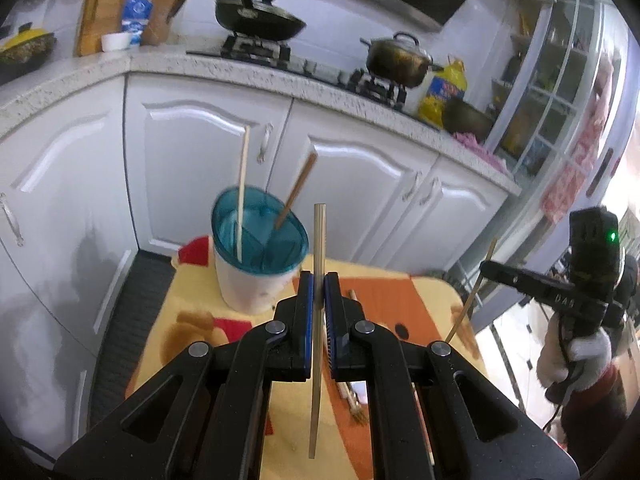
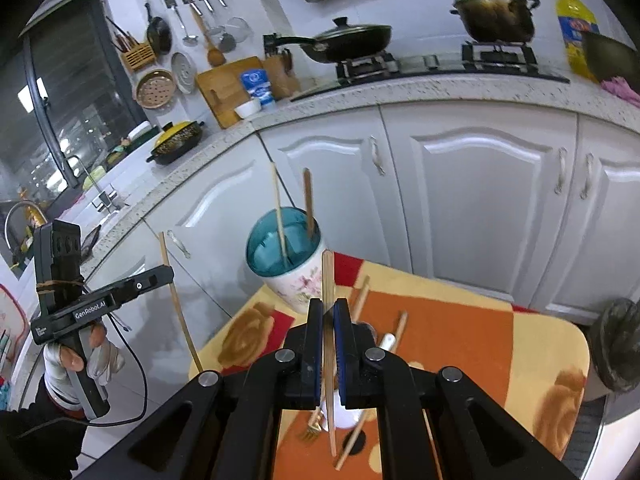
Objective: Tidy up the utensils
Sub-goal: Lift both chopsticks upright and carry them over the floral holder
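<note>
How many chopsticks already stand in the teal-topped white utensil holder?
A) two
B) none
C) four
A: two wooden chopsticks, a pale one and a brown one, stand in the teal-topped white utensil holder; the other two are clamped in the tongs.

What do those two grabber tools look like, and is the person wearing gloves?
Both are black, with blue pads on their fingers. The left gripper says GenRobot.AI in white and trails a black cable. The right gripper shows a green light. White gloves cover the hands.
</note>
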A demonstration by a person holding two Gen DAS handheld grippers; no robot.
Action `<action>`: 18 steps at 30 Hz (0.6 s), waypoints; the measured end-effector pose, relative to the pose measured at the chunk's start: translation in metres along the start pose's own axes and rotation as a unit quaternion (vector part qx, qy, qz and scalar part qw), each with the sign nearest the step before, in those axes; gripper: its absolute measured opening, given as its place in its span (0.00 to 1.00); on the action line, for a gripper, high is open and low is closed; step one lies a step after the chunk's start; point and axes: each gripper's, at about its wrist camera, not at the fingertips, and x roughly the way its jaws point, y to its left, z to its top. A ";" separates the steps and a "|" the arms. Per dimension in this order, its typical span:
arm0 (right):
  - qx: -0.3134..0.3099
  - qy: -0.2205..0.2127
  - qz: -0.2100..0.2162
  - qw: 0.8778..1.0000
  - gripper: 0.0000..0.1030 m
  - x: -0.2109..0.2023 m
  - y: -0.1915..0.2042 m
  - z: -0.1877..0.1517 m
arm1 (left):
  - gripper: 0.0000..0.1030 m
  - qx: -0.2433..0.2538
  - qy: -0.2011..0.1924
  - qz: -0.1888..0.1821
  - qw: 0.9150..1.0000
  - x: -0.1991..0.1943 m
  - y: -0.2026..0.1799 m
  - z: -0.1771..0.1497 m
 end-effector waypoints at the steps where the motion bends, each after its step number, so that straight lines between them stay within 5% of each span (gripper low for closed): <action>1: -0.003 -0.002 0.002 1.000 0.05 0.001 0.003 0.004 | 0.04 -0.004 -0.007 0.000 1.000 -0.003 0.002 0.004; 18: -0.047 -0.054 0.020 0.997 0.05 0.038 0.058 0.116 | 0.04 -0.014 -0.111 0.053 0.992 -0.012 0.021 0.106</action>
